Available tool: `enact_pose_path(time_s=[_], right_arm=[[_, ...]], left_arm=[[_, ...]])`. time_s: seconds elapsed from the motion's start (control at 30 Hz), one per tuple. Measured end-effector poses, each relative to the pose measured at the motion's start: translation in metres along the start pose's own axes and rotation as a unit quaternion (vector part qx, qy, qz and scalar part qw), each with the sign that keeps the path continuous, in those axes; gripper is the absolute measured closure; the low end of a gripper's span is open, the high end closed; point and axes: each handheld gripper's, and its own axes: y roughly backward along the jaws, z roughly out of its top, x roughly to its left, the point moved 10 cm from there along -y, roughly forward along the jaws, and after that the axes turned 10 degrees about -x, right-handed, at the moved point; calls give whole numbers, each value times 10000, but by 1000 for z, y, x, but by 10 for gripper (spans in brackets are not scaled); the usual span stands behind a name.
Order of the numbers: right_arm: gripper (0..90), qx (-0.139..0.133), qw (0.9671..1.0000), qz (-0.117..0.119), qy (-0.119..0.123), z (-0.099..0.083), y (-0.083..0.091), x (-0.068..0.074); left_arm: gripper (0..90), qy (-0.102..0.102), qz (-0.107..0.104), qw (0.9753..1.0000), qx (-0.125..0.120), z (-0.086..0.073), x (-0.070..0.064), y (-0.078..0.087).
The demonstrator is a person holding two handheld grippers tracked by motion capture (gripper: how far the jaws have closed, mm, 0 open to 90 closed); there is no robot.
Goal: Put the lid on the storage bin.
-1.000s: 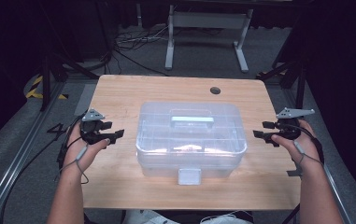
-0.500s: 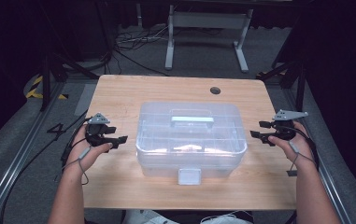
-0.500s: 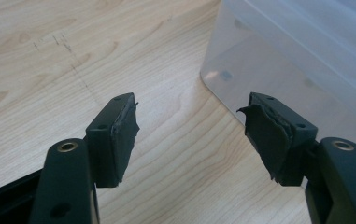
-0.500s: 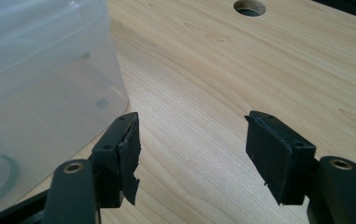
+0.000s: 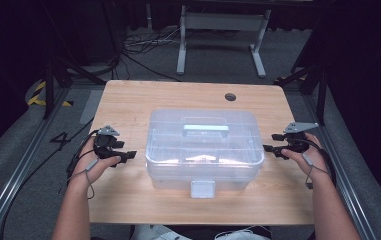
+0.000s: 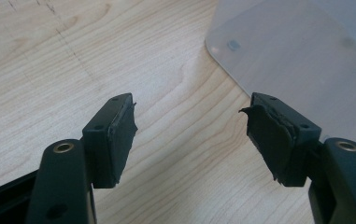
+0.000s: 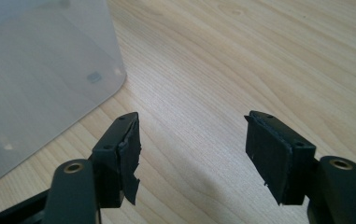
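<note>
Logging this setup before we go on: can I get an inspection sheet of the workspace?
Surface: wooden table, round hole near its far edge.
Job's things: clear plastic box at the middle, lid on, handle on top, latch at the front.
Clutter: nothing seen.
Grippers: left gripper and right gripper flank the box, fingers apart, holding nothing.
Cables: one trails from each gripper; more lie on the floor beyond.
Surroundings: grey floor, metal frame behind, yellow-black tape at left.
</note>
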Motion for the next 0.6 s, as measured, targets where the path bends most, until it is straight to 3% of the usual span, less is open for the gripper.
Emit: enact_pose_path(time_s=[0.33, 0.6], right_arm=[[367, -132, 9995, 267, -77, -9, -15, 8], [367, 30, 9996, 282, -18, -19, -23, 10]], left_arm=[[321, 75, -122, 9993, 355, -15, -2, -8], [308, 17, -341, 9973, 655, -23, -8, -11]])
